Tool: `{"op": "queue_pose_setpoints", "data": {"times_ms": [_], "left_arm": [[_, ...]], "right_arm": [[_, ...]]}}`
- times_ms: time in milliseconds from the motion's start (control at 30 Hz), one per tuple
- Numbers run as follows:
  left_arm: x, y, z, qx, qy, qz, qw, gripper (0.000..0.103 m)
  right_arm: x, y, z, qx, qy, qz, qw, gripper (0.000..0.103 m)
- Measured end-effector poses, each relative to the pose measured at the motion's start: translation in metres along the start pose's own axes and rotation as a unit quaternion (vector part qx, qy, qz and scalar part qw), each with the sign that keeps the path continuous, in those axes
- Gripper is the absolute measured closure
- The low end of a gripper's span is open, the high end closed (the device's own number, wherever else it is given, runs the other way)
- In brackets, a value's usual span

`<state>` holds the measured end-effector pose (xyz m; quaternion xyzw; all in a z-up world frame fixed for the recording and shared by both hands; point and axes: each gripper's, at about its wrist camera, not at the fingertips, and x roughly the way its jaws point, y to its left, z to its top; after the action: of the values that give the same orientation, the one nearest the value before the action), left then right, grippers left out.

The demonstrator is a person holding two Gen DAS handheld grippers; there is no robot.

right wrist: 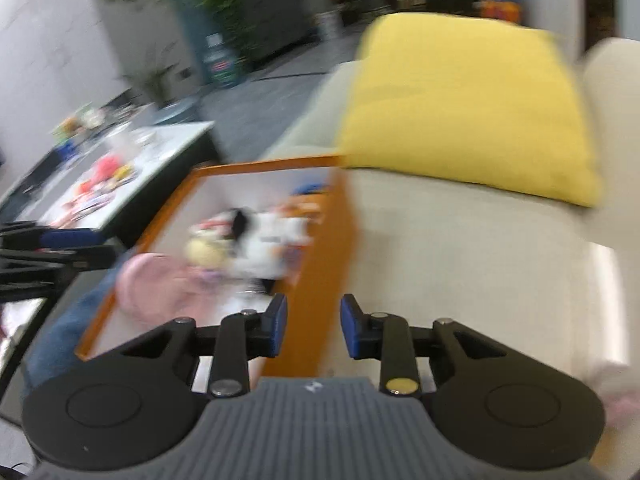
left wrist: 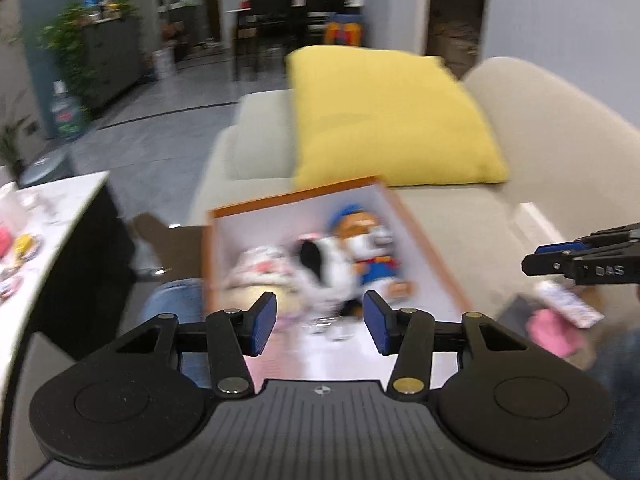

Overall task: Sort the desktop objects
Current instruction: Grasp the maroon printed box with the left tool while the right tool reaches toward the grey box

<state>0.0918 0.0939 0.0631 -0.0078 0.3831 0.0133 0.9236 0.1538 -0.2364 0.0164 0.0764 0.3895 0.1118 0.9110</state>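
An orange-rimmed box point(left wrist: 296, 196) with a white inside lies on the sofa. In it are a black-and-white plush point(left wrist: 324, 264), a doll with a blue hat point(left wrist: 360, 236) and a pale pinkish plush point(left wrist: 260, 268). My left gripper point(left wrist: 320, 312) hangs open over the box's near end with nothing between its pads. My right gripper point(right wrist: 314, 320) stands open and empty over the box's orange right wall point(right wrist: 320, 248), beside the sofa seat. The right wrist view shows the box point(right wrist: 256, 166) holding the black-and-white plush point(right wrist: 264, 240) and a pink plush point(right wrist: 152, 280). Both views are blurred.
A yellow cushion point(left wrist: 392, 116) leans on the beige sofa point(left wrist: 500, 232) behind the box. A white-topped table point(right wrist: 160, 148) with several small toys stands to the left. A pink item point(left wrist: 552, 332) and a patterned packet point(left wrist: 568, 304) lie at the right. A person's jeans-clad leg point(left wrist: 176, 300) shows below the box.
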Motion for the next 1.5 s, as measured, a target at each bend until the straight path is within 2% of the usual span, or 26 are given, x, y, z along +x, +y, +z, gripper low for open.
{"op": "queue_pose_setpoints", "data": {"times_ms": [133,300,433,533,700,800,867,900,1000,1100,1133,1200,1333,1500], "left_arm": [[0.005,-0.039,0.006,0.032,-0.003,-0.050,0.9982,0.047],[0.028,-0.093,0.009,0.073,0.006,-0.108,0.9914,0.047],[0.049,-0.134,0.010,0.107,0.020,-0.148,0.9830,0.047],[0.066,-0.165,0.009,0.153,0.034,-0.170,0.9730,0.047],[0.091,-0.209,0.012,0.212,0.050,-0.198,0.9556,0.047],[0.106,-0.227,0.022,0.229,0.058,-0.218,0.9468,0.047],[0.116,-0.243,0.027,0.253,0.061,-0.229,0.9380,0.047],[0.121,-0.250,0.029,0.266,0.066,-0.237,0.9318,0.047],[0.136,-0.271,0.030,0.293,0.077,-0.250,0.9196,0.047],[0.147,-0.286,0.031,0.319,0.077,-0.257,0.9090,0.047],[0.152,-0.291,0.032,0.327,0.079,-0.258,0.9057,0.047],[0.161,-0.300,0.033,0.337,0.082,-0.262,0.9005,0.046],[0.178,-0.314,0.038,0.365,0.090,-0.272,0.8858,0.042],[0.189,-0.329,0.041,0.392,0.087,-0.282,0.8713,0.038]], "right_arm": [[-0.035,-0.052,-0.017,0.055,-0.001,-0.059,0.997,0.071],[-0.063,-0.105,-0.040,0.117,0.018,-0.120,0.986,0.068],[-0.068,-0.123,-0.052,0.110,0.040,-0.147,0.982,0.068],[-0.065,-0.128,-0.057,0.088,0.069,-0.156,0.981,0.068],[-0.052,-0.121,-0.054,0.001,0.137,-0.164,0.977,0.069],[-0.044,-0.116,-0.051,-0.089,0.179,-0.173,0.964,0.070],[-0.038,-0.115,-0.051,-0.137,0.201,-0.178,0.953,0.076],[-0.035,-0.117,-0.052,-0.152,0.212,-0.176,0.949,0.083],[-0.023,-0.130,-0.051,-0.170,0.233,-0.162,0.944,0.090],[-0.012,-0.145,-0.050,-0.176,0.251,-0.149,0.940,0.092],[-0.010,-0.150,-0.049,-0.172,0.255,-0.144,0.940,0.100],[-0.009,-0.154,-0.044,-0.157,0.261,-0.130,0.944,0.099],[-0.008,-0.151,-0.044,-0.189,0.279,-0.141,0.931,0.103],[-0.016,-0.158,-0.037,-0.169,0.283,-0.117,0.937,0.103]]}}
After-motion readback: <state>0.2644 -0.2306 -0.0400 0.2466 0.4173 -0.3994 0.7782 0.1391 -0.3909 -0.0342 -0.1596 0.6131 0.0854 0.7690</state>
